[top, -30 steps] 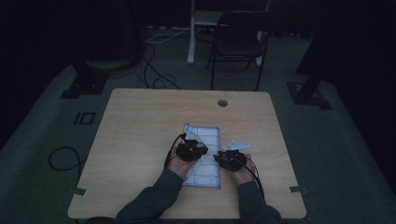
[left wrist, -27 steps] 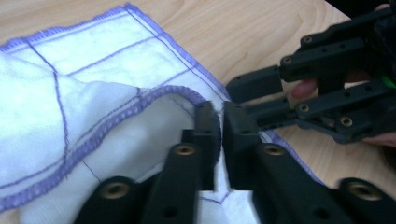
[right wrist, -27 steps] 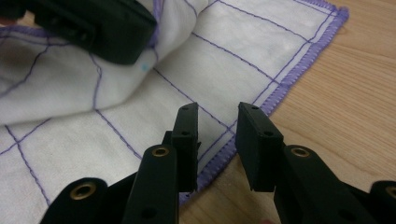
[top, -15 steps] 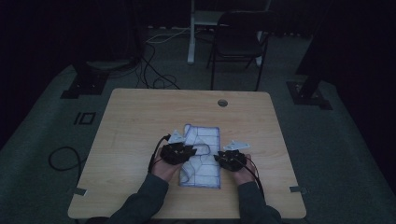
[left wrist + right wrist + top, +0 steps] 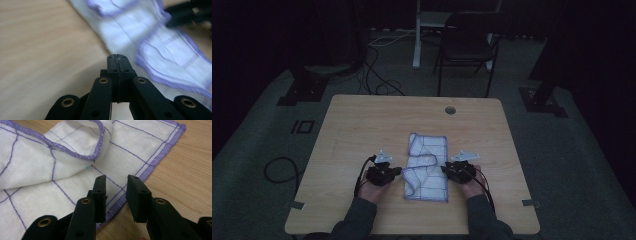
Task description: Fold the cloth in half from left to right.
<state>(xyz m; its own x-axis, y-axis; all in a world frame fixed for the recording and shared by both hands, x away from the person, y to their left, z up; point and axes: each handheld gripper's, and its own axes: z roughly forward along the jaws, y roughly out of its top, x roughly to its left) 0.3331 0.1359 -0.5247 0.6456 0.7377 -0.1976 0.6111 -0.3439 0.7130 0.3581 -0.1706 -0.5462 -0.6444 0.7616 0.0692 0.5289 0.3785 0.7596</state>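
- Cloth (image 5: pixel 427 167), white with purple grid lines and a purple stitched hem, lies partly folded between the two grippers on the table (image 5: pixel 362 125), one edge turned back over itself.
- Left gripper (image 5: pixel 117 58): jaws just closed and now pressed fully together with nothing between them. Tips sit over bare wood just short of the cloth's hem; the cloth lies ahead and to the side.
- Right gripper (image 5: pixel 116 188): jaws partly open, gripping nothing. Tips hover over the cloth's hemmed edge near a corner; the folded-back flap lies just ahead.
- Both grippers, seen in the high view, flank the cloth's near half.
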